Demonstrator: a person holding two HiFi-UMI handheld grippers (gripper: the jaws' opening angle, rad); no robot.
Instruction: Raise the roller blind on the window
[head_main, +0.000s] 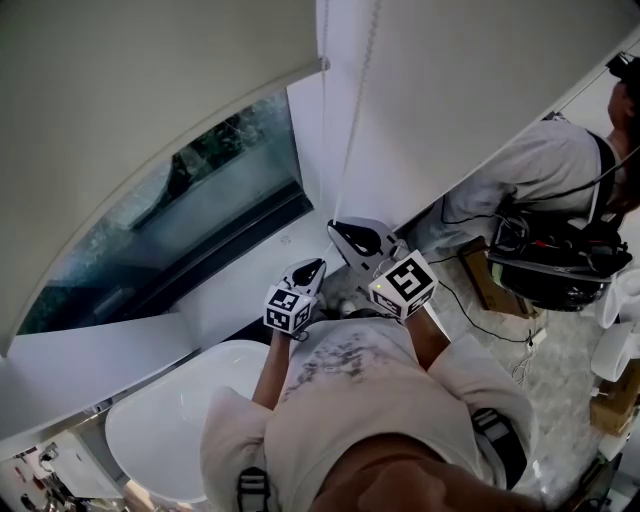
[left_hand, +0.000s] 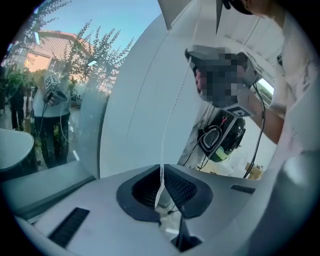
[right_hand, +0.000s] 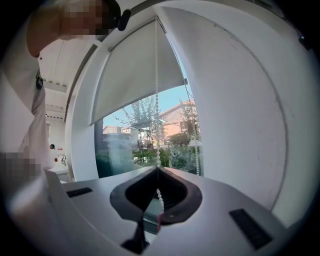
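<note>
The blind (head_main: 150, 90) hung partly lowered, covering the upper part of the window (head_main: 200, 210) and leaving the glass below its bottom edge bare. In the right gripper view that edge crossed the window about halfway up, with trees and houses showing beneath it.

The chain (head_main: 350, 150) dropped from the blind's right end, along the window's right edge, down to both grippers. The left gripper (head_main: 312, 265) and right gripper (head_main: 340, 232) were held close together just before the wall under the window's lower right corner, with the right one nearer the wall.

In the left gripper view the fingers were closed on the chain (left_hand: 165, 132), which rose from their tips toward the right gripper above. In the right gripper view the fingers were likewise pinched on the beaded chain (right_hand: 157, 150), which ran straight up from the tips to the blind's top corner. A second strand hung just to the right, beside the window's edge.

A white tub (head_main: 170, 420) stood below the window. Another person (head_main: 540, 160) carrying cabled gear stood at the right.
</note>
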